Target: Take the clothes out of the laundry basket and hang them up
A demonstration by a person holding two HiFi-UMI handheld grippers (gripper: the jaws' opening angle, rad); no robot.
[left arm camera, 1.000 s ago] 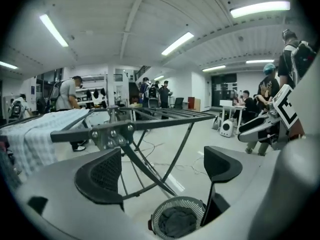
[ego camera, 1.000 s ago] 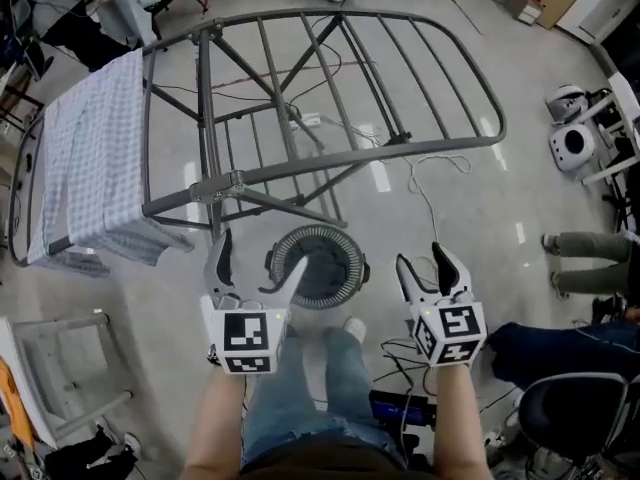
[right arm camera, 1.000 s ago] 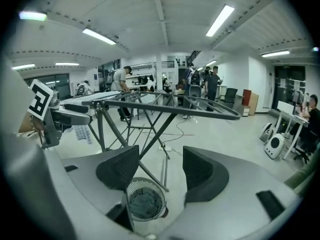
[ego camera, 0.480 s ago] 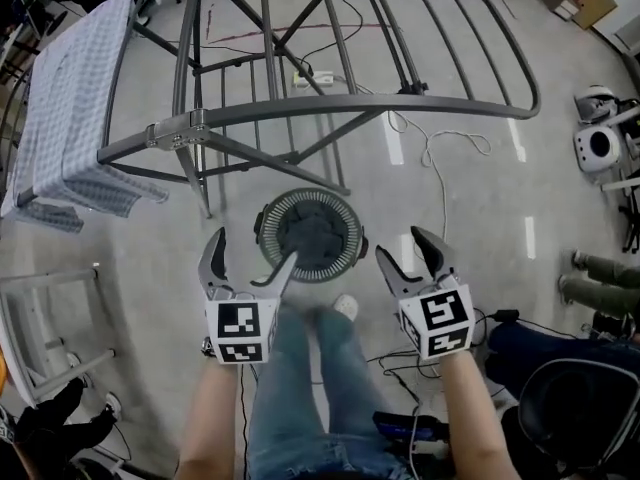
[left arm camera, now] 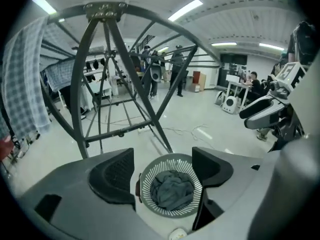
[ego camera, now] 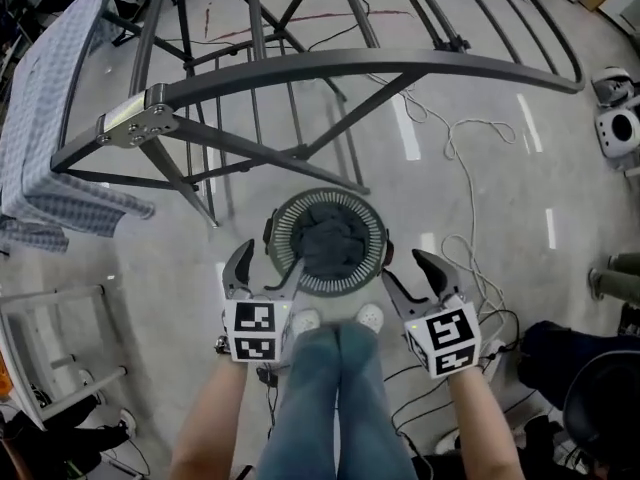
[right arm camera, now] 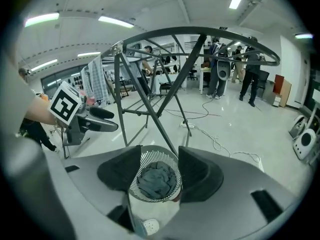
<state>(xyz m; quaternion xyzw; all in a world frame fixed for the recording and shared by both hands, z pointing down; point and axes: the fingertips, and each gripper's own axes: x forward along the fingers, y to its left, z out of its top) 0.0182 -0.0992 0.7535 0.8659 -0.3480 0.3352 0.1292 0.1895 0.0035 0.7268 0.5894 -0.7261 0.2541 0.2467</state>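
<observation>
Both grippers empty over the laundry basket.

My left gripper, lower left of centre, is closing its jaws on nothing. My right gripper, lower right of centre, stands part-spread and empty. The basket sits mid-frame on the floor with dark clothes bunched inside. The drying rack fills the top of the frame.

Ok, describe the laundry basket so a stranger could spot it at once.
Find the big grey drying rack. On the floor before its legs stands the laundry basket. It is the only round, slatted tub, with a dark garment crumpled inside.
</observation>
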